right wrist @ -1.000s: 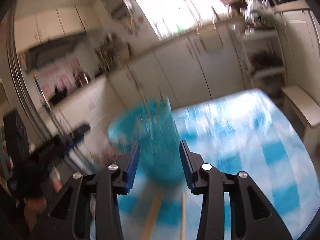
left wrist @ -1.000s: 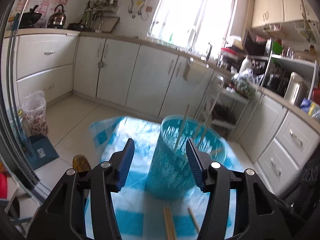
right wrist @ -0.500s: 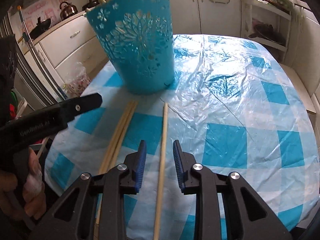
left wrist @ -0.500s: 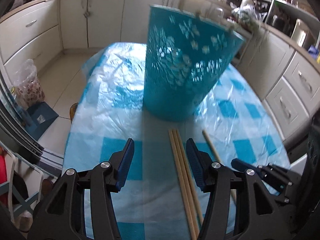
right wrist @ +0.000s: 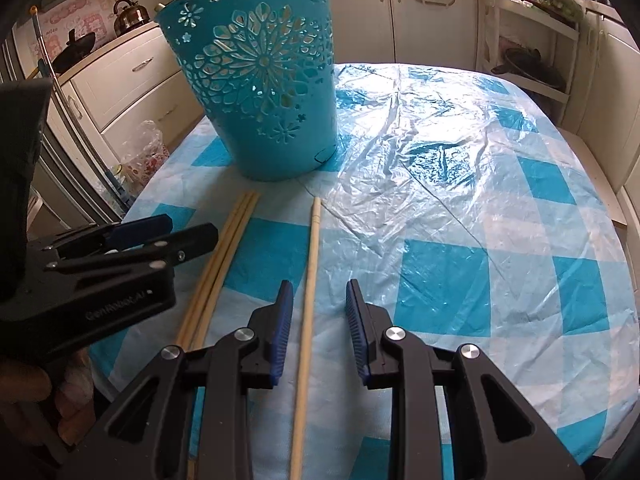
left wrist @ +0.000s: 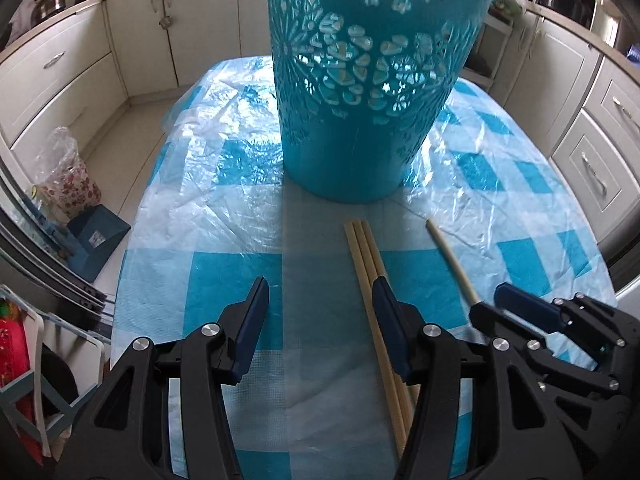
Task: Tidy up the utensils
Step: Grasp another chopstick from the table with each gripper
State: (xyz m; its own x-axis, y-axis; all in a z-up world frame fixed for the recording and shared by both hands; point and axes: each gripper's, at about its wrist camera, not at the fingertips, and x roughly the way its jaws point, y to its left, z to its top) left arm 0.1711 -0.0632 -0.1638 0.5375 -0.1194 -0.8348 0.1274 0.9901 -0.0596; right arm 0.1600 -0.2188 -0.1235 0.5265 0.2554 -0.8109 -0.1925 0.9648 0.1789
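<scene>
A teal cut-out basket stands on the blue-and-white checked table; it also shows in the right wrist view. A bundle of three wooden chopsticks lies in front of it, by the right finger of my open left gripper. A single chopstick lies between the jaws of my open right gripper, untouched. The bundle lies to its left, near the left gripper. The single chopstick and right gripper show in the left wrist view.
White kitchen cabinets surround the table. A bagged item and a blue box sit on the floor at left. A shelf rack stands at back right. Crinkled plastic sheet covers the table.
Both grippers have dropped low over the table and closer to the chopsticks. The right gripper's jaws have opened wider around the single chopstick.
</scene>
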